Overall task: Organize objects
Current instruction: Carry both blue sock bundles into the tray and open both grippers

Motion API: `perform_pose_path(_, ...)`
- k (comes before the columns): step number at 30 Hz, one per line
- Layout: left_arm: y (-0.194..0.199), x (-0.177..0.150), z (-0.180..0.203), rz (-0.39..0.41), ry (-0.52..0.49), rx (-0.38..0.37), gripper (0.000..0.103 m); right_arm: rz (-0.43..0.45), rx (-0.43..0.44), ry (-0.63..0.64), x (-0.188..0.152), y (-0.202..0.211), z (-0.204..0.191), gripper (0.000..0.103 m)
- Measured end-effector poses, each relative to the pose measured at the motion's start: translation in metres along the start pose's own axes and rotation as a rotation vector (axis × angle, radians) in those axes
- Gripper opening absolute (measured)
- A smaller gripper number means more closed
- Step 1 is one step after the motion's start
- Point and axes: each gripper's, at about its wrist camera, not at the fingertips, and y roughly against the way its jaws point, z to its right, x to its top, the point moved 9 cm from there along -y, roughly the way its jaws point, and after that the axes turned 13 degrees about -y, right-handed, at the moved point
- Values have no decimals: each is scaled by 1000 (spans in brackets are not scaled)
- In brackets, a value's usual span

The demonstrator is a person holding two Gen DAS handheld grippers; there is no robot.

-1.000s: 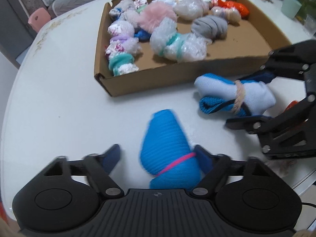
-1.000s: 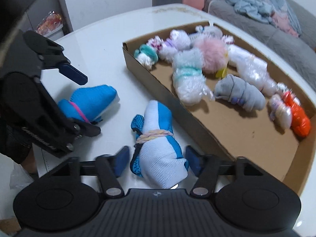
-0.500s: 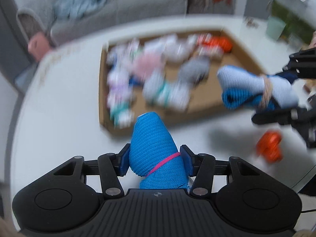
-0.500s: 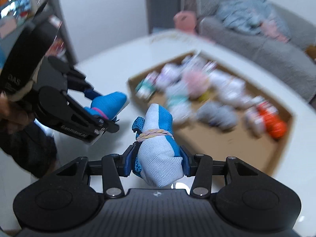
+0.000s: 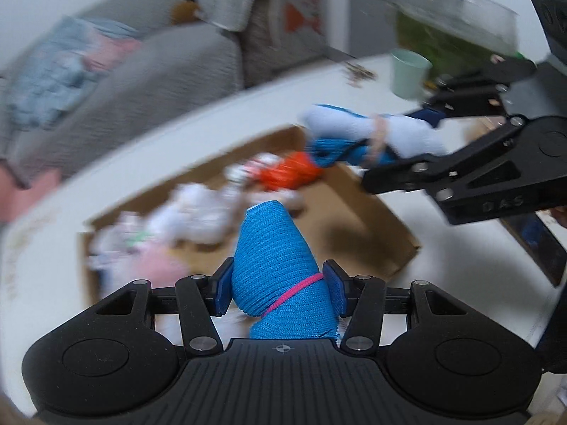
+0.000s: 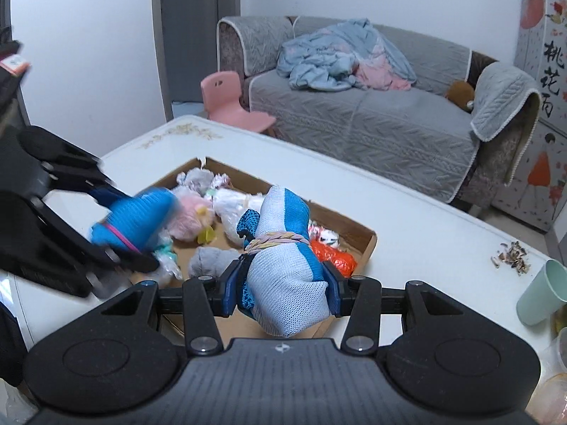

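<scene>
A blue sock roll (image 5: 278, 265) is clamped in the left gripper (image 5: 278, 288) and a white one (image 6: 283, 283) in the right gripper (image 6: 281, 288), held above the cardboard box (image 6: 368, 244), presumably for dropping in.

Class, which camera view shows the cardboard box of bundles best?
The right wrist view: the cardboard box is sharp there, its far rim and bundles clear. In the left wrist view the cardboard box is smeared by blur, its contents hard to tell apart.

Both tools point steeply downward, the left tool (image 5: 278, 290) and right tool (image 6: 281, 288) each clamped on a bundle.
</scene>
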Motion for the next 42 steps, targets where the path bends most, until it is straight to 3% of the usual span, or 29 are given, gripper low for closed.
perform_pose_path(4, -43, 4, 10, -41, -12, -95, 58, -44, 18, -5, -4, -7, 6, 43)
perform_pose_path(8, -69, 5, 7, -73, -33, -109, 58, -83, 33, -3, -10, -10, 9, 43)
perform_pose_path(11, -80, 5, 1, -83, -38, -80, 58, -99, 33, -2, -12, -15, 12, 43)
perform_pose_path(19, -89, -2, -30, -118, -123, 139, 59, -141, 37, 12, -13, -33, 20, 43)
perform_pose_path(29, -94, 2, -25, -120, -148, 124, 59, -228, 85, 91, -24, -67, 12, 43)
perform_pose_path(42, -106, 13, -22, -115, -151, 163, 60, -217, 92, 131, -18, -79, 23, 44)
